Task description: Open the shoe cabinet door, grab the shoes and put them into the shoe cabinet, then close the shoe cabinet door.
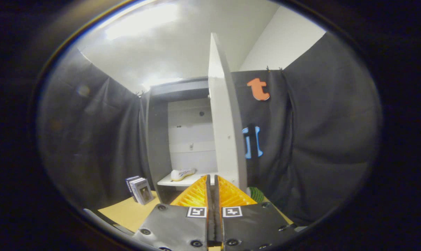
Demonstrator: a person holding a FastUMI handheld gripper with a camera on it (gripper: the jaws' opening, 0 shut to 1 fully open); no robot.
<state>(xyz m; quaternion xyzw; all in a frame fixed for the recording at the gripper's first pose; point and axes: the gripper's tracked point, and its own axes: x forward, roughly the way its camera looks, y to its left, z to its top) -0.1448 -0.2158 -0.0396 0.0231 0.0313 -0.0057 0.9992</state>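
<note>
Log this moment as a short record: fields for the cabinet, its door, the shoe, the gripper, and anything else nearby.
cabinet: shoe cabinet open, standing against the black cloth wall
door: cabinet door swung out, seen nearly edge-on, just beyond the fingertips
shoe: white shoe lying on the cabinet's low shelf
gripper: gripper with fingers closed together, nothing between them, tips close to the door's lower edge
other: boxes upright on the floor beside the cabinet; a green object partly hidden behind the door
remaining: door not yet closed
</note>
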